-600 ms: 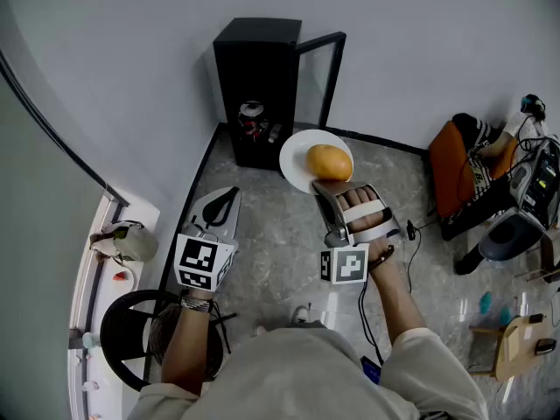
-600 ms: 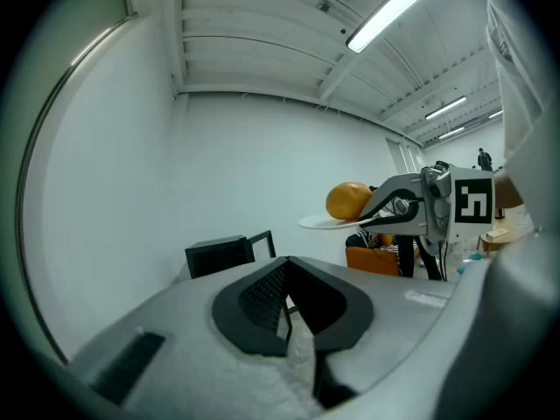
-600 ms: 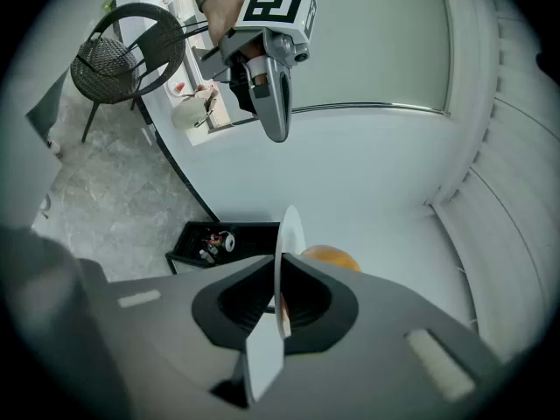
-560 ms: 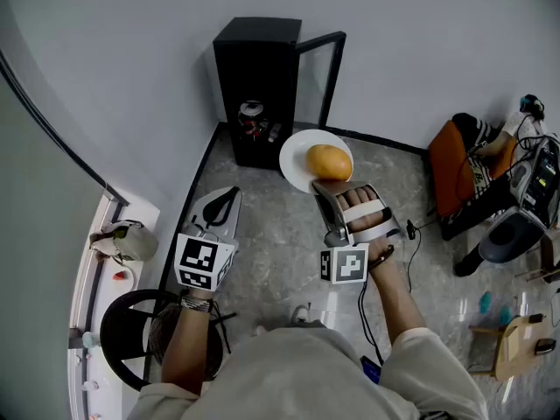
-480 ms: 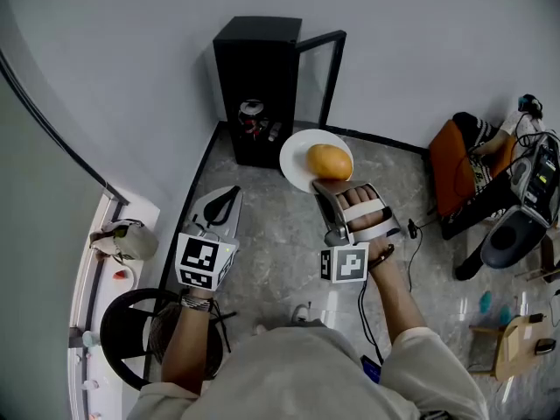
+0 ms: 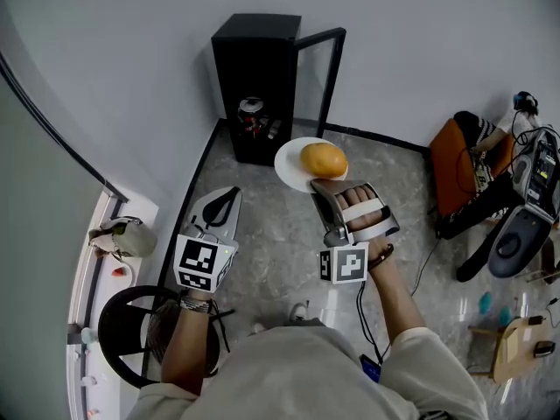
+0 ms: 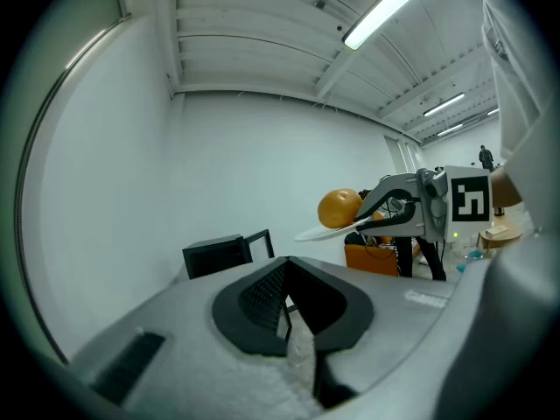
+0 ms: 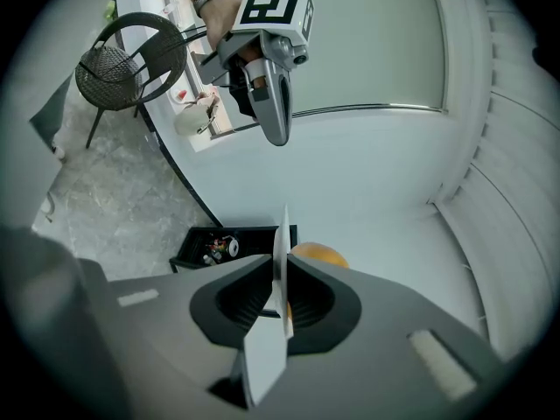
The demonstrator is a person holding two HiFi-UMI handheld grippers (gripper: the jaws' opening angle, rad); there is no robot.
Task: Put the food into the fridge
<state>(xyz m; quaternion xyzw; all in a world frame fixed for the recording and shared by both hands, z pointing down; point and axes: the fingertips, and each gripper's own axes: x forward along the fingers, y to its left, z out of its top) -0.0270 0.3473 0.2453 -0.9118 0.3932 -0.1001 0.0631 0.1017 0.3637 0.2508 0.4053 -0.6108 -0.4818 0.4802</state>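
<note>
Fruit [image 6: 324, 159] — round, orange-yellow, smooth | on white plate [image 6: 290, 168]

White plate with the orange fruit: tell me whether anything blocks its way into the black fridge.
Nothing visible does. The right tool holds the round white plate with the orange fruit in front of the small black fridge. Its door stands open, and small items sit inside.

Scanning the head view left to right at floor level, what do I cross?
black wire chair → left gripper → white plate carrying an orange fruit → orange seat
</note>
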